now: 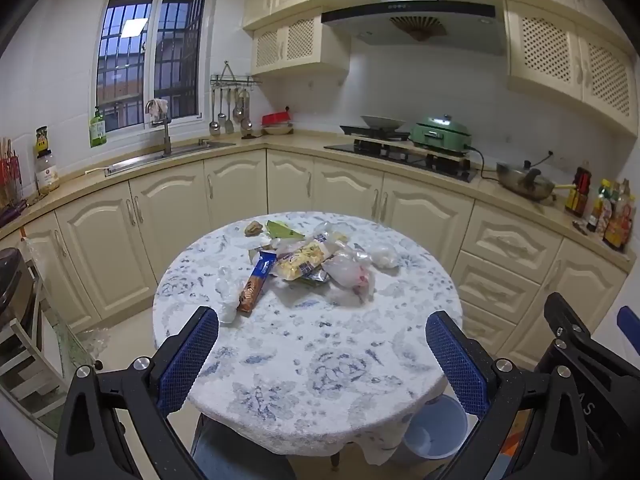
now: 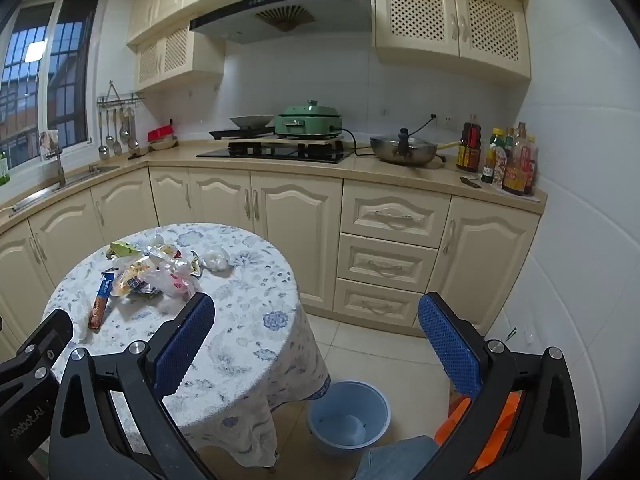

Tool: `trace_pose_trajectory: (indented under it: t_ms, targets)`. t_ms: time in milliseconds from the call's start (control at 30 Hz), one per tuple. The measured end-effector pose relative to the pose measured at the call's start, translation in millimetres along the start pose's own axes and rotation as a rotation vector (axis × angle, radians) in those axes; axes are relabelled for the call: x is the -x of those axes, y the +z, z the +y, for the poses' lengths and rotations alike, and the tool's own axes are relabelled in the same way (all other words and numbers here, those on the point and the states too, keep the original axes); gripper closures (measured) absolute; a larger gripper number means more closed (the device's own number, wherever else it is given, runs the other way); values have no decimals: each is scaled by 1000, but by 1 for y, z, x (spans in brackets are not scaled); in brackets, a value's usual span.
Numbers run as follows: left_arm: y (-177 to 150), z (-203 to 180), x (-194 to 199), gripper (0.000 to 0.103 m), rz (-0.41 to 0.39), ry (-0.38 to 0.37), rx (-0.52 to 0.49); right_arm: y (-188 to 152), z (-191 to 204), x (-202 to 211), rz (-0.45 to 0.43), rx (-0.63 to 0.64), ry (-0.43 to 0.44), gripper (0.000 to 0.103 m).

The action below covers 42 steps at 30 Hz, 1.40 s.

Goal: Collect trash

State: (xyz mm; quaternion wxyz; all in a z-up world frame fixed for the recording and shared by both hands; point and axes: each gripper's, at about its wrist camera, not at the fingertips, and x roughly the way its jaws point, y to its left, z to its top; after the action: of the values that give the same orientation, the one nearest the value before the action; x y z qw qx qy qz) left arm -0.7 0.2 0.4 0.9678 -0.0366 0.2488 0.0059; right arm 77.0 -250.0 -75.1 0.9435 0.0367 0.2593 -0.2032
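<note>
A pile of trash (image 1: 308,264) lies on the far half of a round table with a blue-flowered cloth (image 1: 320,360): a brown and blue biscuit pack (image 1: 256,282), a yellow snack bag (image 1: 302,264), clear plastic bags (image 1: 352,276), a green wrapper (image 1: 282,230). My left gripper (image 1: 322,330) hovers open over the table's near half, nothing between its blue pads. My right gripper (image 2: 316,316) is open to the right of the table, short of the trash pile (image 2: 152,272). A blue bin (image 2: 348,412) stands on the floor beside the table.
Cream cabinets (image 2: 296,220) and a counter wrap around behind the table, with a sink (image 1: 176,152), a stove with a green cooker (image 2: 308,122), a pan (image 2: 404,150) and bottles (image 2: 508,160). A metal rack (image 1: 28,340) stands at the left. Tiled floor (image 2: 380,364) lies right of the table.
</note>
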Motion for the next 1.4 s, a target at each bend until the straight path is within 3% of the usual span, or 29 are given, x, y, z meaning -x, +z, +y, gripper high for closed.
trace_pose_trajectory:
  t_ms: [1400]
  targets:
    - [-3,1,1,1,-6,-11,-12,-5,5,-1,27,-3,47,0]
